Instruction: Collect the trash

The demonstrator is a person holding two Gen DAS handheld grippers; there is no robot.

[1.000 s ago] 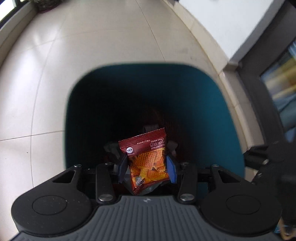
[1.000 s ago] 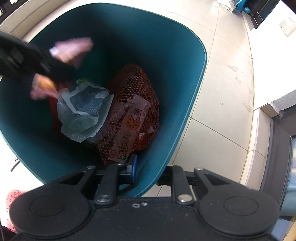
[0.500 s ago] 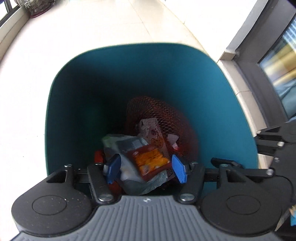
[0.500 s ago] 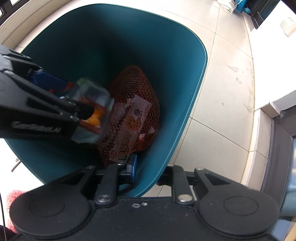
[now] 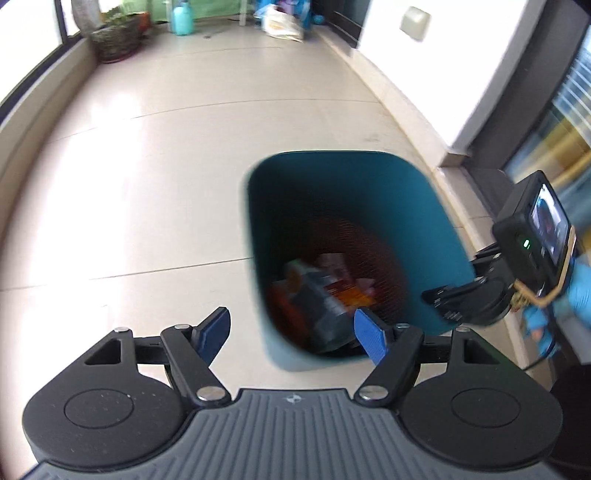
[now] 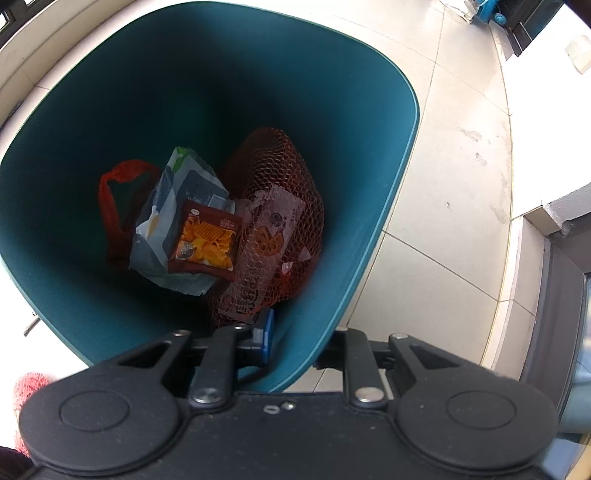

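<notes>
A teal trash bin (image 6: 388,192) stands on the tiled floor; it also shows in the left wrist view (image 5: 436,229). Inside lie a dark red snack packet (image 6: 205,240), a pale grey-blue bag (image 6: 177,206), an orange net bag (image 6: 280,177) with a pink wrapper (image 6: 266,254), and a red plastic bag (image 6: 110,206). My left gripper (image 5: 291,338) is open and empty, above the bin's near left rim. My right gripper (image 6: 295,343) is shut on the bin's near wall, one blue pad (image 6: 266,338) inside it.
A white wall (image 5: 454,66) and a dark door frame (image 6: 554,295) run along the right. Pots, a teal bottle (image 5: 183,20) and bags sit at the far end of the floor. A red fuzzy thing (image 6: 27,387) lies at the lower left.
My left gripper opened, dropped the red snack packet into the bin, then drew back and up out of the bin. The right gripper kept its hold on the bin wall.
</notes>
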